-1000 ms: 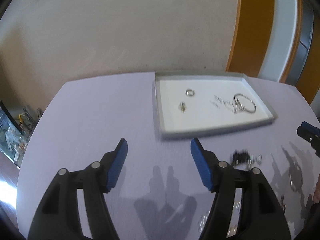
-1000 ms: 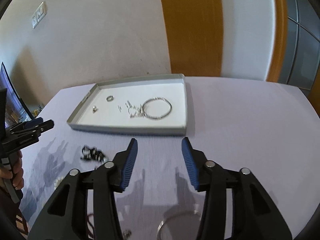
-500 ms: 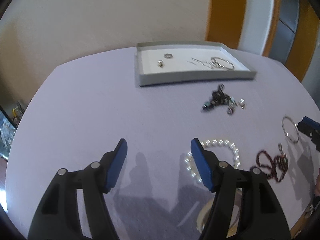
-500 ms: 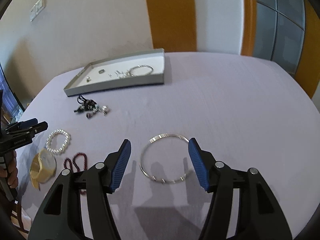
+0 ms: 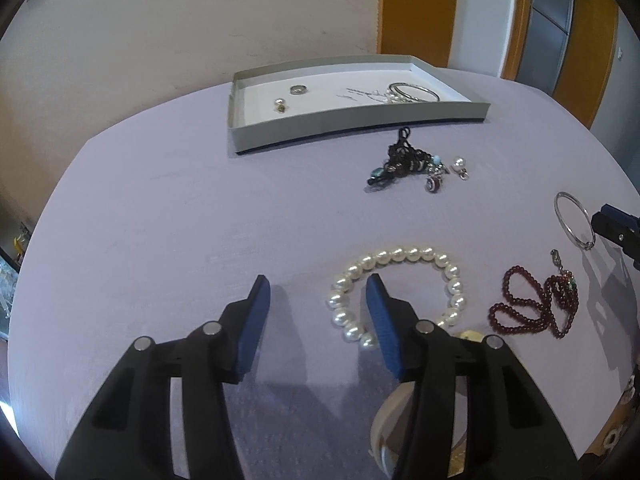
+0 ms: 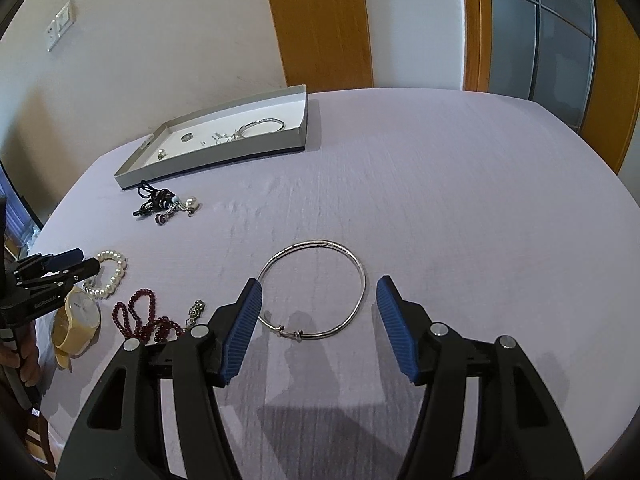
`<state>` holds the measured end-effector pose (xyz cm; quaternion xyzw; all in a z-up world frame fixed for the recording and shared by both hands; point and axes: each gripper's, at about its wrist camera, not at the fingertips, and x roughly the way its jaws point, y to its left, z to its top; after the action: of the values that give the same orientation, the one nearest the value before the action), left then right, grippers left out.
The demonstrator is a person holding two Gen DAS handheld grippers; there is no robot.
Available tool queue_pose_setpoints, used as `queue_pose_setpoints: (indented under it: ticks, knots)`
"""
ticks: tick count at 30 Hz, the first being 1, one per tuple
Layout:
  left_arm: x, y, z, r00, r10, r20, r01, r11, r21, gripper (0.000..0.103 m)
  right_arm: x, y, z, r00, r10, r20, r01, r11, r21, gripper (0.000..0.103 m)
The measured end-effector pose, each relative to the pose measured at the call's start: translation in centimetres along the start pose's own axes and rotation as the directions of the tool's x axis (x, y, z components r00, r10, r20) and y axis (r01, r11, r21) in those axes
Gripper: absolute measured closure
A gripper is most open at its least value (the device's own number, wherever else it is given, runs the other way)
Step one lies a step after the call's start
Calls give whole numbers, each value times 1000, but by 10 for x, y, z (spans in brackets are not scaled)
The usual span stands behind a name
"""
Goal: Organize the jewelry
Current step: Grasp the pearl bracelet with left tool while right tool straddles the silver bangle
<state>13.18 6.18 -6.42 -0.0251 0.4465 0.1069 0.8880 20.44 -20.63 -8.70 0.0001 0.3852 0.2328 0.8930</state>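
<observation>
A grey tray (image 5: 320, 136) (image 6: 224, 156) at the table's far side holds a ring (image 5: 298, 89), a small charm (image 5: 280, 105) and a silver bracelet (image 5: 412, 92). On the lilac table lie a pearl bracelet (image 5: 400, 256) (image 6: 114, 276), a dark red bead string (image 5: 532, 308) (image 6: 140, 316), a black charm bundle (image 5: 408, 160) (image 6: 160, 200) and a silver bangle (image 6: 316, 292) (image 5: 572, 220). My left gripper (image 5: 318, 300) is open, its right finger inside the pearl loop. My right gripper (image 6: 318, 302) is open, just above the near side of the bangle.
A cream-gold watch (image 6: 76, 320) lies under my left gripper, partly hidden (image 5: 400, 432). A wall and an orange door frame (image 6: 320, 20) stand behind the round table. The table edge curves close on the left (image 5: 24, 280).
Both grippers have pulled back from the tray toward the near side and lowered. The pearl bracelet and the bangle now lie right at the fingertips. Both stay open.
</observation>
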Motion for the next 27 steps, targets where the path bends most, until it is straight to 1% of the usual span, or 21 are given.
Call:
queue_pose_setpoints:
  ticks: [2,4,5,7,10,12,14,17,22,27]
  knots:
    - [1,-3,2,1000,-14,-3,14,1000,5,58,2,0,-1,1000,-1,-6,1,1000,0,41]
    - [2,-5,2,1000,-31,-3,31,999,7,67,4,1,-1,1000,-3,-13,3,1000,-2,41]
    - [2,-6,3,999,-35,-2,35,999,7,69,5,1,-2,1000,-3,-15,3,1000,-2,41]
    - [1,-9,3,999,-38,4,38,999,17,85,7,2,-2,1000,-5,-19,5,1000,-2,41]
    - [2,-15,3,1000,-15,12,15,999,36,93,9,3,-3,1000,-6,-23,6,1000,-3,41]
    - [2,-14,4,1000,2,17,-3,1000,30,93,9,4,-4,1000,-6,-27,6,1000,-7,41]
    - [4,-9,6,1000,24,19,-24,1000,12,93,10,5,-5,999,-9,-32,8,1000,-12,39]
    - [9,9,12,998,55,12,-55,997,-52,93,10,6,-5,999,-8,-38,7,1000,-17,35]
    - [13,32,18,998,65,4,-64,991,-120,93,15,12,-6,998,-21,-54,19,999,-49,28]
    - [13,33,16,997,72,11,-70,991,-113,93,25,21,-3,995,-55,-81,48,995,-85,23]
